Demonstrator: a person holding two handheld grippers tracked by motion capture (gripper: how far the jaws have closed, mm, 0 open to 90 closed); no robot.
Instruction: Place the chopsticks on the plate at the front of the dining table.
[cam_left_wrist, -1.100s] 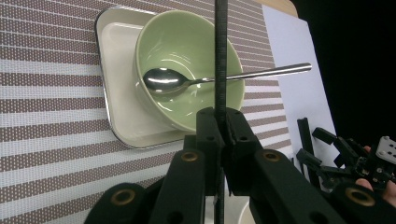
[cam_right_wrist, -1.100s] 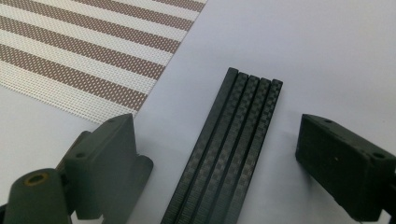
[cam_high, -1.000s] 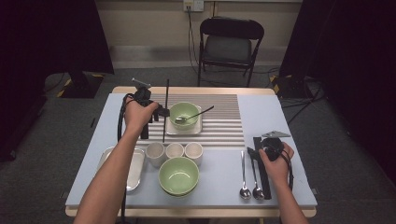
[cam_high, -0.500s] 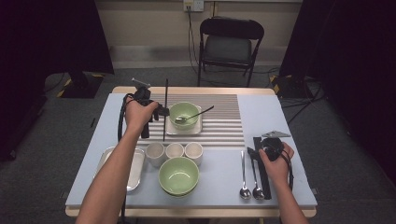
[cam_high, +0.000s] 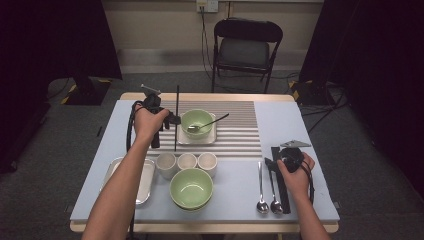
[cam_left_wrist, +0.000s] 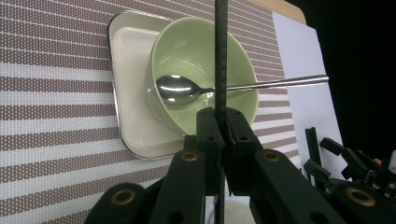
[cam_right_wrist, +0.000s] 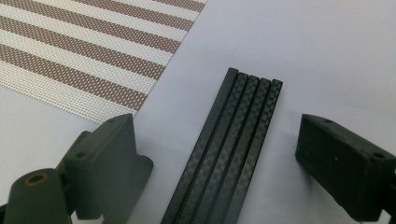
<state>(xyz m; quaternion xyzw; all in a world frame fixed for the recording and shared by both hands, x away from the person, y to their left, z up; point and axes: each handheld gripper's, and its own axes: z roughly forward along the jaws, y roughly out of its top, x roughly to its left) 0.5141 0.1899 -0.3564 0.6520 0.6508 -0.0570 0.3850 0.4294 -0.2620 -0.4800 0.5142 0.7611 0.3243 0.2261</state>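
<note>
No change vs the earlier frames: both hands sat where they were, nothing on the counter (cam_high: 300, 130) shifted.

Left gripper (cam_high: 170, 119), upper left of centre in the high view: jaws were clamped on one black chopstick (cam_high: 176, 117), held upright across the frame. In the left gripper view that chopstick (cam_left_wrist: 220, 56) ran straight up from the closed jaws, crossing in front of the green bowl (cam_left_wrist: 203, 70).

Right gripper (cam_high: 274, 162), lower right: jaws were open, straddling the bundle of chopsticks (cam_right_wrist: 229, 149) lying flat on the counter, pads clear on both sides. Four sticks side by side in the right gripper view.

Count:
- green bowls: one on the square plate (cam_high: 181, 137) at centre with a spoon (cam_high: 207, 124) in it, plus a stack (cam_high: 191, 188) at lower centre; can't tell how many were in the stack
- white cups (cam_high: 187, 161): three in a row
- loose spoons (cam_high: 267, 187): two, lower right, just left of the bundle
- metal tray (cam_high: 145, 175): one, lower left
- striped mat (cam_high: 240, 130): one
</note>
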